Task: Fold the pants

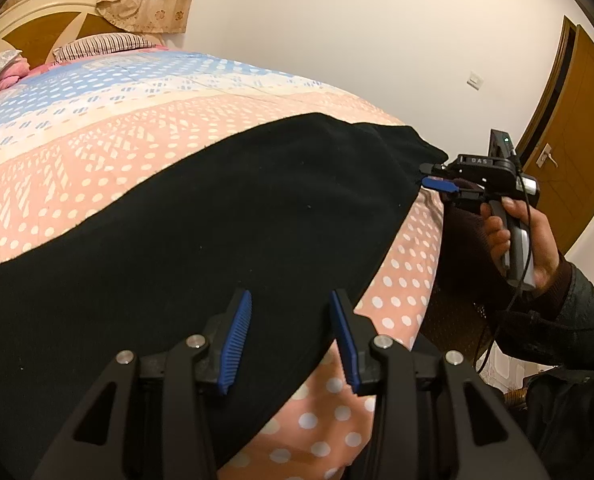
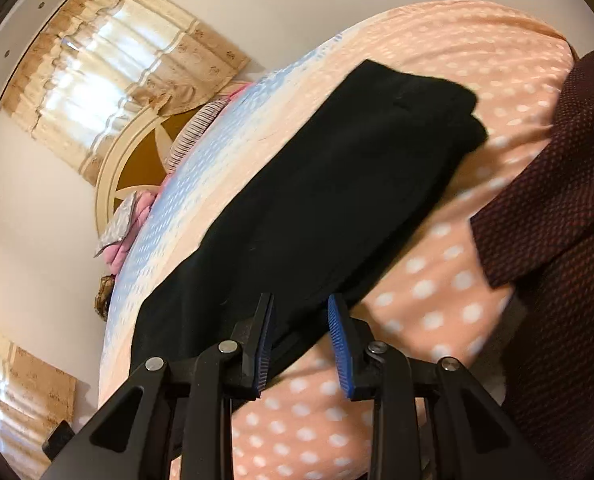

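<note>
Black pants (image 1: 225, 208) lie flat in a long strip on the bed's pink dotted bedspread (image 1: 97, 140). My left gripper (image 1: 291, 300) is open, its blue pads over the pants' near edge, holding nothing. In the left wrist view my right gripper (image 1: 437, 178) sits at the far end of the pants by the bed's edge, held in a hand. In the right wrist view the pants (image 2: 329, 200) stretch away and my right gripper (image 2: 301, 308) is open at their near edge, the cloth between its jaws.
A headboard (image 1: 29, 28) and pillows (image 1: 101, 46) stand at the bed's head. Curtains (image 2: 109, 72) hang behind. A wooden door (image 1: 573, 120) is at the right. The person's dark red sleeve (image 2: 557, 220) hangs at the right over the bedspread (image 2: 437, 280).
</note>
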The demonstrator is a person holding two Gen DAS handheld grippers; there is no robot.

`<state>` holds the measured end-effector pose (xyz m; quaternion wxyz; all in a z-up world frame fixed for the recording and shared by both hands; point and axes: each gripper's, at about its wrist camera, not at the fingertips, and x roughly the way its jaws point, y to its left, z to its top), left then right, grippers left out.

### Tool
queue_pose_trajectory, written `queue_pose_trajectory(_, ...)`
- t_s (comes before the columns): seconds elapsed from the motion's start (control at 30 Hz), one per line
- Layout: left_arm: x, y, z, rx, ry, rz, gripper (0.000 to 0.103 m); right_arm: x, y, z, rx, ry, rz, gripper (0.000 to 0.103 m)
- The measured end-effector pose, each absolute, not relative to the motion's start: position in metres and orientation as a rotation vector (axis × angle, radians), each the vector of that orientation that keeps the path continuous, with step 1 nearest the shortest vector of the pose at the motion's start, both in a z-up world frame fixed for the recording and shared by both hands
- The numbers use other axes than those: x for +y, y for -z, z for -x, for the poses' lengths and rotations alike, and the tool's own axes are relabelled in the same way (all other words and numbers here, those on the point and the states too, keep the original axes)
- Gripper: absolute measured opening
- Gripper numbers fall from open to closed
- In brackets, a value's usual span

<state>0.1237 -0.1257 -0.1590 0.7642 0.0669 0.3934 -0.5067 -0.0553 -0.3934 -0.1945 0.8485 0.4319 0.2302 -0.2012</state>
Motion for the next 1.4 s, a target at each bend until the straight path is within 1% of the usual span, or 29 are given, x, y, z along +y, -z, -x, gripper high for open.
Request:
queue_pose_trajectory(0.13,-0.126,0.160,-0.125,0.858,1.102,-0.140,0.042,-0.405,0.197,0.055,0.482,0.453,-0.912,0.029)
queue_pose_trajectory(0.17,-0.126,0.161,-0.125,0.859,1.103,-0.139,0.042,-0.404,0.196,0.054,0.478,0.447,-0.903,0.026)
queue_pose_trajectory(0.2,-0.125,0.161,-0.125,0.859,1.104,-0.138,0.042,-0.402,0.194,0.049,0.472,0.432,-0.890,0.014)
queue_pose_trajectory(0.23,-0.125,0.161,-0.125,0.860,1.105,-0.137,0.042,-0.404,0.192,0.053,0.471,0.426,-0.877,0.009)
queue_pose_trajectory(0.33,-0.125,0.160,-0.125,0.861,1.107,-0.138,0.042,-0.406,0.181,0.055,0.454,0.439,-0.834,0.002)
queue_pose_trajectory(0.53,-0.123,0.161,-0.126,0.860,1.113,-0.134,0.042,-0.416,0.164,0.070,0.429,0.453,-0.809,0.002)
queue_pose_trajectory(0.73,-0.119,0.160,-0.126,0.857,1.112,-0.135,0.043,-0.420,0.186,0.064,0.521,0.459,-0.857,0.002)
queue_pose_trajectory(0.83,-0.116,0.160,-0.126,0.855,1.114,-0.136,0.043,-0.419,0.187,0.063,0.546,0.464,-0.832,0.003)
queue_pose_trajectory(0.87,-0.115,0.160,-0.126,0.854,1.114,-0.138,0.043,-0.419,0.185,0.063,0.549,0.480,-0.820,0.005)
queue_pose_trajectory(0.93,-0.114,0.158,-0.126,0.851,1.112,-0.138,0.043,-0.419,0.173,0.070,0.526,0.530,-0.776,0.015)
queue_pose_trajectory(0.97,-0.114,0.157,-0.126,0.849,1.110,-0.139,0.043,-0.420,0.167,0.073,0.509,0.553,-0.759,0.027)
queue_pose_trajectory(1.0,-0.113,0.157,-0.126,0.848,1.106,-0.139,0.043,-0.421,0.159,0.079,0.482,0.590,-0.739,0.032)
queue_pose_trajectory(1.07,-0.111,0.156,-0.127,0.848,1.105,-0.134,0.043,-0.426,0.146,0.088,0.418,0.607,-0.709,0.033)
queue_pose_trajectory(1.13,-0.110,0.157,-0.127,0.848,1.103,-0.137,0.043,-0.435,0.141,0.082,0.396,0.526,-0.729,0.033)
queue_pose_trajectory(1.33,-0.107,0.162,-0.125,0.854,1.089,-0.131,0.043,-0.474,0.169,0.043,0.504,0.540,-0.767,0.033)
queue_pose_trajectory(1.4,-0.104,0.162,-0.125,0.857,1.083,-0.127,0.043,-0.492,0.182,0.045,0.497,0.532,-0.818,0.033)
